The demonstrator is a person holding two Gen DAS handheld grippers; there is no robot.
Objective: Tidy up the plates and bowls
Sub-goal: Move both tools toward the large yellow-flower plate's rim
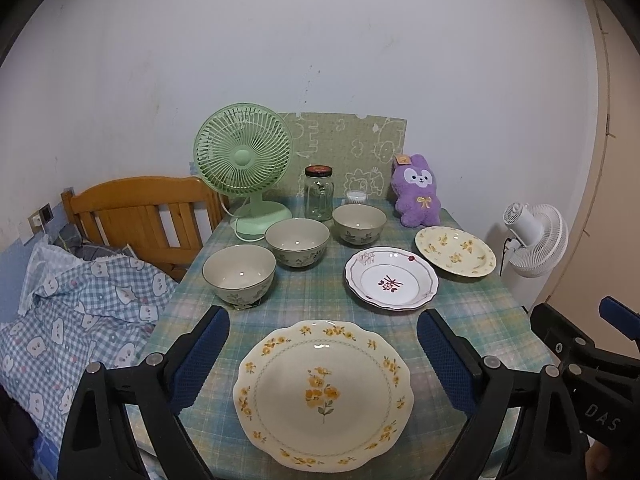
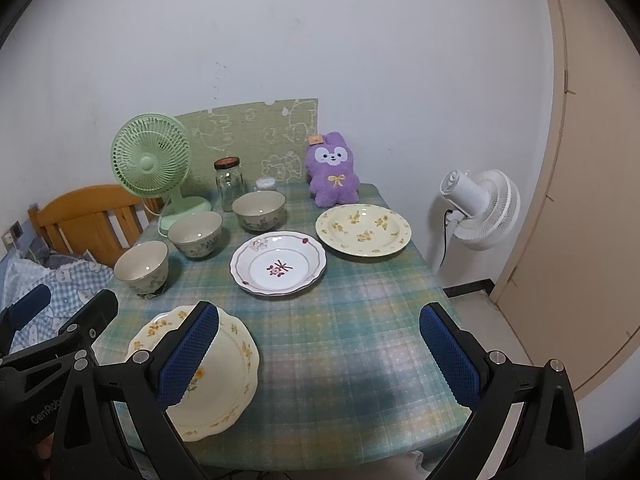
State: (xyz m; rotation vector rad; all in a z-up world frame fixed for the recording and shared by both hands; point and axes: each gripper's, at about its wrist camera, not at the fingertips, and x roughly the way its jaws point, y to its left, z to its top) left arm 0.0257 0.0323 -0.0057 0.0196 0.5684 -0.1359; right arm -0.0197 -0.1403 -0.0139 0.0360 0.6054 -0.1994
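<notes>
Both claws gape wide; yellow-flowered plate (image 1: 322,394) lies seemingly between left claw (image 1: 322,360) fingers.

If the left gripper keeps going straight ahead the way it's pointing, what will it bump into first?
Most likely the big yellow-flowered plate, which lies right between and just ahead of the open left gripper. Height is hard to judge; if it passes above, the white plate comes next.
</notes>
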